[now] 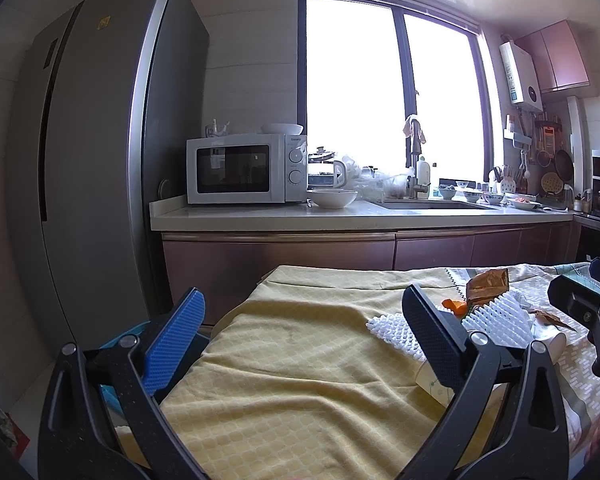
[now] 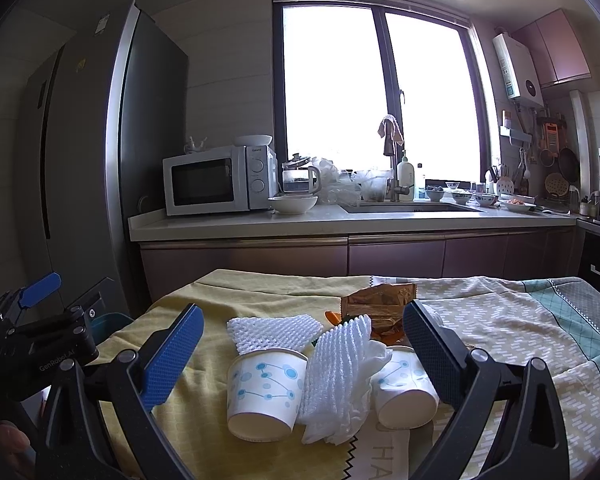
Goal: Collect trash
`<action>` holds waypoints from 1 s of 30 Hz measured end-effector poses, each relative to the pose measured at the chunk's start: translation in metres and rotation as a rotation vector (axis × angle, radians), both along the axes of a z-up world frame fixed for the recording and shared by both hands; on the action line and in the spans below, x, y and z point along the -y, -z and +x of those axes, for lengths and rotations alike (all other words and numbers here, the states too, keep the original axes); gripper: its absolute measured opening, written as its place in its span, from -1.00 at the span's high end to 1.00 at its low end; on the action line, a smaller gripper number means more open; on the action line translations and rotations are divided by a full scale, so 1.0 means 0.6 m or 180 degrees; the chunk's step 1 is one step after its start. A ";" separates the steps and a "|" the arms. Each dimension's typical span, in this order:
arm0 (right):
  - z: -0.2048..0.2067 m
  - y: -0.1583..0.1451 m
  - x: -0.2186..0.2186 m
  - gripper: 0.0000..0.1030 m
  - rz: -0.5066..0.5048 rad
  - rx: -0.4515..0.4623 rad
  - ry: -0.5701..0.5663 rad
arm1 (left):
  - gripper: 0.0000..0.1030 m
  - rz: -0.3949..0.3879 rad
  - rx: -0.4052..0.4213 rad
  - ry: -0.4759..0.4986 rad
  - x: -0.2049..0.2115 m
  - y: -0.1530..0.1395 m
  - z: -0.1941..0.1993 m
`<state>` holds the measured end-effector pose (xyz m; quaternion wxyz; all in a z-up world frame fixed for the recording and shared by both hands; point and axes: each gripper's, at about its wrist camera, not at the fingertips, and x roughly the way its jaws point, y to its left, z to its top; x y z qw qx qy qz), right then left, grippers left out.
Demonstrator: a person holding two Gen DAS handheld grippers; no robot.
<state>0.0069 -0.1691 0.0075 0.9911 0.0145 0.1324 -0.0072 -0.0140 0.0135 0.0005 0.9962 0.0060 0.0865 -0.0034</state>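
1. Trash lies in a cluster on the cloth-covered table, and every place below is given from the left paper cup, which lies on its side, printed with blue dots, its opening toward the camera in the right wrist view.
2. A second paper cup lies on its side to the right of that cup, well apart from it.
3. Between the two cups sits a white foam net sleeve, touching the left cup, with crumpled white tissue against its right side.
4. Just behind the left cup lies another white foam net, flat on the yellow cloth.
5. Farther behind and to the right sits a brown paper wrapper, with orange peel scraps beside it.
6. The right gripper hovers over the cup and the sleeve, fingers spread wide and holding nothing.
7. The left gripper hangs to the left of the cup over bare yellow cloth, fingers likewise wide apart and empty.
8. Left of the cup, past the table's edge, a blue bin shows low down.
9. Far behind the cup, a counter carries a white microwave and a white bowl.
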 end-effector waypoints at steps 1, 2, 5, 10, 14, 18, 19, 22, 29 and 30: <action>0.001 0.000 -0.001 -0.87 -0.0001 -0.0003 -0.0002 | -0.89 0.0001 0.0002 -0.0003 0.000 0.000 0.000; -0.002 -0.002 0.002 -0.87 0.0004 0.0001 -0.0007 | -0.89 0.0002 0.0002 0.0001 0.001 0.000 0.000; 0.000 -0.002 0.001 -0.87 0.0012 -0.0004 -0.0016 | -0.89 0.0001 0.0006 -0.0001 0.001 0.000 0.000; 0.004 0.000 0.003 -0.87 0.0023 -0.0012 -0.0025 | -0.89 0.0008 0.0015 -0.0010 0.000 0.000 0.000; 0.007 0.001 0.004 -0.87 0.0041 -0.0020 -0.0030 | -0.89 0.0009 0.0018 -0.0014 0.001 0.000 -0.001; 0.006 0.006 0.010 -0.87 0.0059 -0.0020 -0.0041 | -0.89 0.0008 0.0020 -0.0023 0.001 0.000 -0.002; 0.007 0.006 0.010 -0.87 0.0062 -0.0022 -0.0045 | -0.89 0.0006 0.0020 -0.0023 0.002 -0.001 -0.002; 0.006 0.006 0.012 -0.87 0.0065 -0.0021 -0.0049 | -0.89 0.0011 0.0022 -0.0025 0.002 -0.001 -0.003; 0.009 0.009 0.012 -0.87 0.0066 -0.0024 -0.0057 | -0.89 0.0011 0.0021 -0.0021 0.003 -0.001 -0.003; 0.009 0.008 0.011 -0.87 0.0062 -0.0023 -0.0055 | -0.89 0.0014 0.0022 -0.0021 0.002 -0.001 -0.003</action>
